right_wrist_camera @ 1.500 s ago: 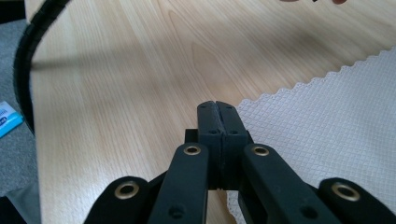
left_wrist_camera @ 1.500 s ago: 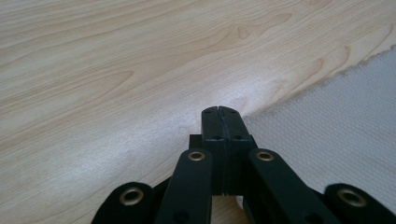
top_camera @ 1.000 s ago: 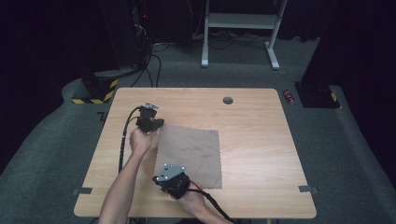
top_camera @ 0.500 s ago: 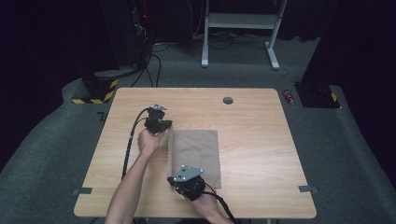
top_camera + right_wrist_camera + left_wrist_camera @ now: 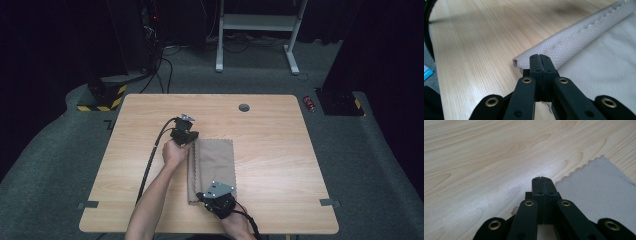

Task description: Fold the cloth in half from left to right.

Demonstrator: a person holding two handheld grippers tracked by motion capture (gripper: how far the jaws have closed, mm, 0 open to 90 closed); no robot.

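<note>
Cloth folded over as both grippers carry its left edge across the tabletop

The brown cloth (image 5: 215, 167), spread wide a second ago, now lies near the middle of the tabletop (image 5: 280, 150) as a narrower strip, its left edge doubled over toward the right. The left gripper (image 5: 186, 136) sits at the strip's far left corner and the right gripper (image 5: 218, 199) at its near left corner; both have travelled rightward with the fabric. Each pair of fingers is pressed tight together: the right gripper view shows the pinked edge rolled just ahead of the tips (image 5: 540, 60), the left gripper view a scalloped corner beside them (image 5: 541, 182). Judging by this, the first fold is nearly laid and release comes next.
</note>
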